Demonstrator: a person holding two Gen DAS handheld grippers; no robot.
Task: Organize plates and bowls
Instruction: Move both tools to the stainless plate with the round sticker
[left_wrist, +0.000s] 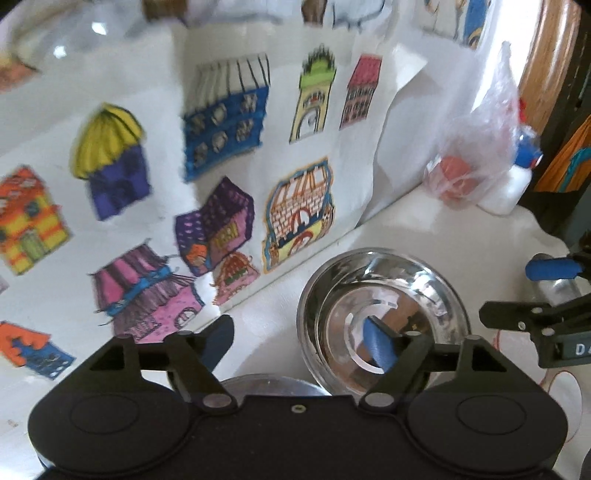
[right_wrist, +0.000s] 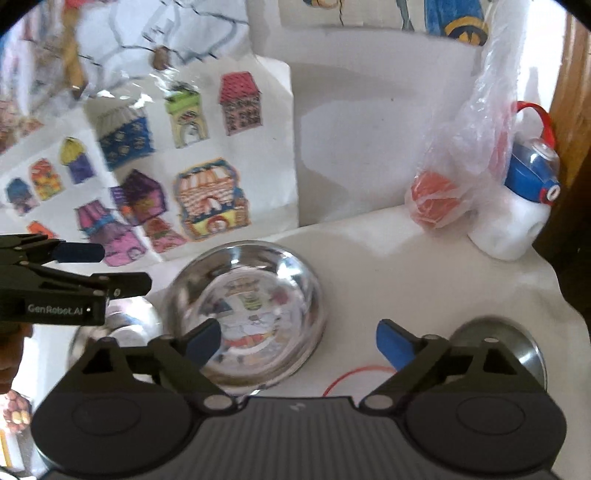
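Observation:
A shiny steel bowl (left_wrist: 406, 295) (right_wrist: 258, 280) stands upright on the white counter by the wall. My left gripper (left_wrist: 297, 345) is open above its left rim: the right blue pad hangs over the bowl's inside and the left finger is outside, touching nothing. My right gripper (right_wrist: 299, 345) is open too, with its left finger over the bowl's near right side and its right finger over bare counter. Each gripper shows in the other's view: left gripper (right_wrist: 125, 267), right gripper (left_wrist: 506, 291). A second steel dish (right_wrist: 122, 328) (left_wrist: 266, 384) lies left of the bowl, and a third steel dish (right_wrist: 476, 330) (left_wrist: 557, 291) lies to the right.
A clear plastic bag holding orange things (right_wrist: 443, 199) (left_wrist: 465, 173) and a white bottle with a blue cap (right_wrist: 517, 221) stand at the back right. Paper with coloured house drawings (left_wrist: 221, 166) covers the wall. A red loop (right_wrist: 354, 373) lies on the counter. Dark furniture (left_wrist: 565, 184) borders the right.

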